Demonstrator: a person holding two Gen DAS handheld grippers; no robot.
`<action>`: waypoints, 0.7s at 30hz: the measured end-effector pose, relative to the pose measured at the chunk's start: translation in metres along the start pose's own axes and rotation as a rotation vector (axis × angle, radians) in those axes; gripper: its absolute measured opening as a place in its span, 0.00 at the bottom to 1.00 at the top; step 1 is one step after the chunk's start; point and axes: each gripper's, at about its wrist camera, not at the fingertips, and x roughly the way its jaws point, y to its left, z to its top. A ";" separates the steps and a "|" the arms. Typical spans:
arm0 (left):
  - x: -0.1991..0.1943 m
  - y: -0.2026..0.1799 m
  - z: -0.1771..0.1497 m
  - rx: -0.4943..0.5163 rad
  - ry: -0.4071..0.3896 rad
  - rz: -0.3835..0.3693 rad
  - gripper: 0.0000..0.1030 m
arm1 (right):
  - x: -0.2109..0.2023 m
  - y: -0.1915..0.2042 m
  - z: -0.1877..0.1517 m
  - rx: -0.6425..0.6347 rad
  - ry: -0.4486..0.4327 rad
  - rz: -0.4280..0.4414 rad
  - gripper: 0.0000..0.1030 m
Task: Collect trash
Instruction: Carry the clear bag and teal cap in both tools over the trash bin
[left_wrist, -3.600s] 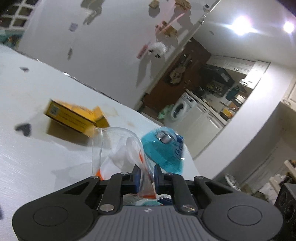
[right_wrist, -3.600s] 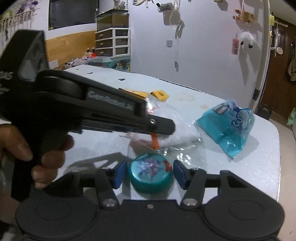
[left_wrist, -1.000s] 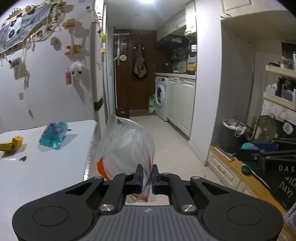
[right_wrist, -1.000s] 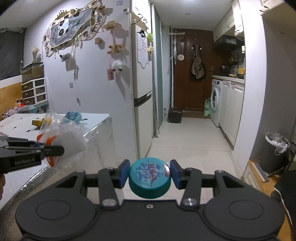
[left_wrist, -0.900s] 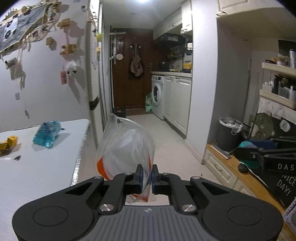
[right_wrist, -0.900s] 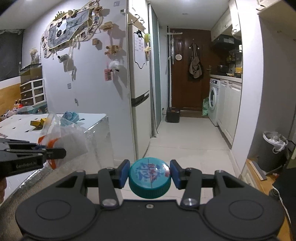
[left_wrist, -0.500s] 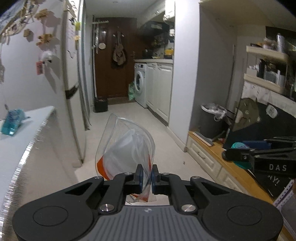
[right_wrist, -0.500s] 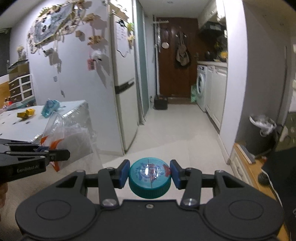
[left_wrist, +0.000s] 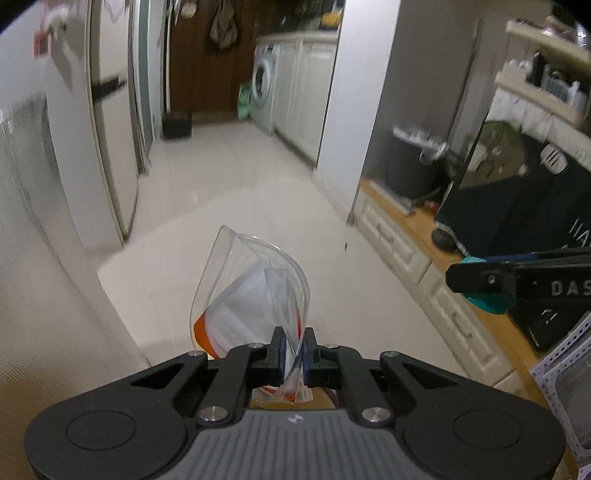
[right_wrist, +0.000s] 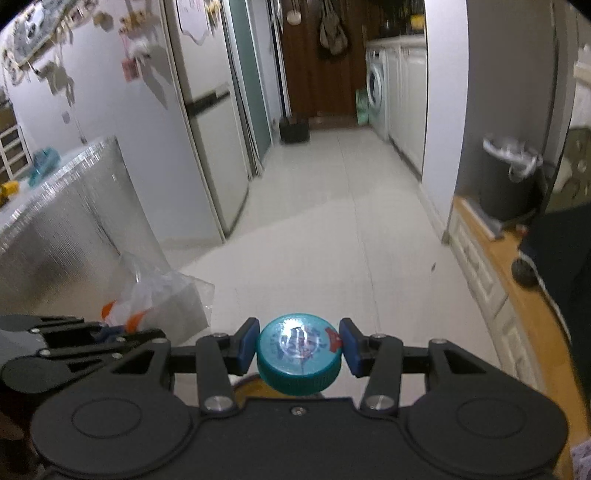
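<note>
Both hands are loaded and away from the table, so the pick-up half of this round looks done and the drop-off is what remains.

The left gripper (left_wrist: 293, 349) has its fingers pressed together on the lower edge of a clear plastic bag (left_wrist: 251, 291) with an orange stripe, which stands up from the jaws toward 12 o'clock. In the right wrist view the same bag (right_wrist: 166, 306) shows at 9 o'clock, beside the right gripper.

The right gripper (right_wrist: 298, 349) pinches a teal bottle cap (right_wrist: 298, 350) across its rim, a blue pad on each side.

A dark trash bin (right_wrist: 506, 181) with a white liner stands on a low wooden ledge at about 2 o'clock in the right wrist view; in the left wrist view the bin (left_wrist: 413, 162) also sits at 2 o'clock, well apart from both grippers. It is my guess at the destination.

Neither item is over the bin yet. On the table (right_wrist: 55, 177) at 9 o'clock a blue wrapper (right_wrist: 44, 162) and a yellow box (right_wrist: 9, 192) still lie, so more trash appears left to collect.
</note>
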 end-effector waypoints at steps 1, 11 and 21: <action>0.009 0.003 -0.004 -0.010 0.020 -0.003 0.08 | 0.008 -0.001 -0.003 0.003 0.022 0.002 0.47; 0.100 0.047 -0.058 -0.148 0.218 -0.045 0.08 | 0.092 -0.001 -0.035 0.004 0.228 0.004 0.47; 0.160 0.073 -0.097 -0.244 0.333 -0.093 0.08 | 0.173 0.010 -0.075 0.009 0.409 0.020 0.47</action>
